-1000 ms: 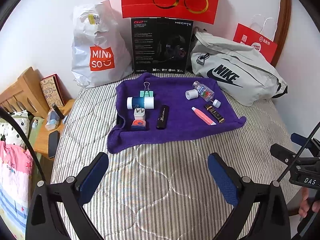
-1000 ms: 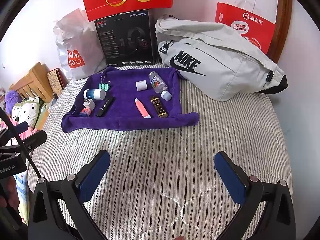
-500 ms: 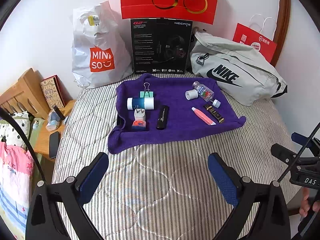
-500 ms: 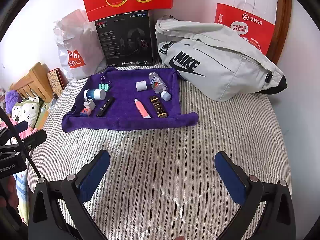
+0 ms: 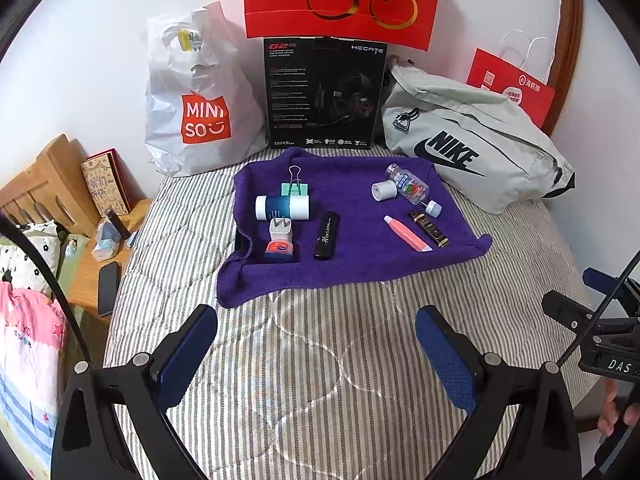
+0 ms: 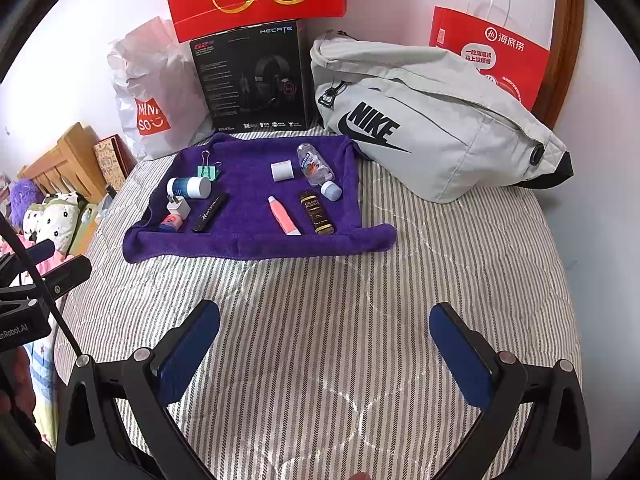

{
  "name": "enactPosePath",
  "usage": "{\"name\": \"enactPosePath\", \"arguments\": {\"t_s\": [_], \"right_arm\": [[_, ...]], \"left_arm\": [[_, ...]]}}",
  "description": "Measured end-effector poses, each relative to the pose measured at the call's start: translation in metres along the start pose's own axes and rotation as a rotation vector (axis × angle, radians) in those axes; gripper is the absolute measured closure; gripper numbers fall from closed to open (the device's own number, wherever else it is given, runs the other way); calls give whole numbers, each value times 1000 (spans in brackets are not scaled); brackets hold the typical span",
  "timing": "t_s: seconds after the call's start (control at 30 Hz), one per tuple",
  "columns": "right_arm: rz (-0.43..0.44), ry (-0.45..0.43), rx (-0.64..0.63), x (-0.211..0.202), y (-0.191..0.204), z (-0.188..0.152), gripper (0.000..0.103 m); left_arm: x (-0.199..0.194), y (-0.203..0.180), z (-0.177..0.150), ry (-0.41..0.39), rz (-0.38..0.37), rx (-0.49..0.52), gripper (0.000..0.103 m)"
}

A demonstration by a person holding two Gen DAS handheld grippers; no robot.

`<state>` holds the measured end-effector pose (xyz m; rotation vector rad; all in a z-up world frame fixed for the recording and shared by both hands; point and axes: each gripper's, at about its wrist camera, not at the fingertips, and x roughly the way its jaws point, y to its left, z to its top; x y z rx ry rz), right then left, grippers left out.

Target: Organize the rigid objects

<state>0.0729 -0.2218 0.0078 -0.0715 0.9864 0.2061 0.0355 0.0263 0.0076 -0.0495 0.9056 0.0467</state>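
Bed with striped quilt carries everything. At the wall end: grey Nike bag, white Miniso bag, black headset box, all background as far as I can judge.

Purple towel lies spread mid-bed with the small rigid items on it, in two loose clusters well apart. Left cluster: blue-and-white tube on its side, touching a green binder clip behind it; white plug adapter just in front, touching a small red-capped tin; black stick case beside them. Right cluster: clear bottle lying down, white roll against it, small white cap at its mouth end, dark brown box, pink tube.

I hold the left gripper and right gripper low over the bare quilt, short of the towel, both spread wide with nothing between the pads.

This layout fits items already sorted into two groups, or groups awaiting sorting; I can't tell which.

Risks: soft quilt and loose towel give under pressure, so a pinch may drag the cloth and shift neighbours. Round tube, bottle and roll could roll. Touching items may get grabbed in pairs. The towel's raised left fold could hide the tin.
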Motion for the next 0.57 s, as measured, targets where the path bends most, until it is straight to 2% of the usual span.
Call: {"name": "enactPosePath", "arguments": {"t_s": [0.57], "right_arm": [[4, 10, 0, 4, -3, 0, 0]], "left_arm": [[0, 2, 2, -7, -5, 17, 2]]}}
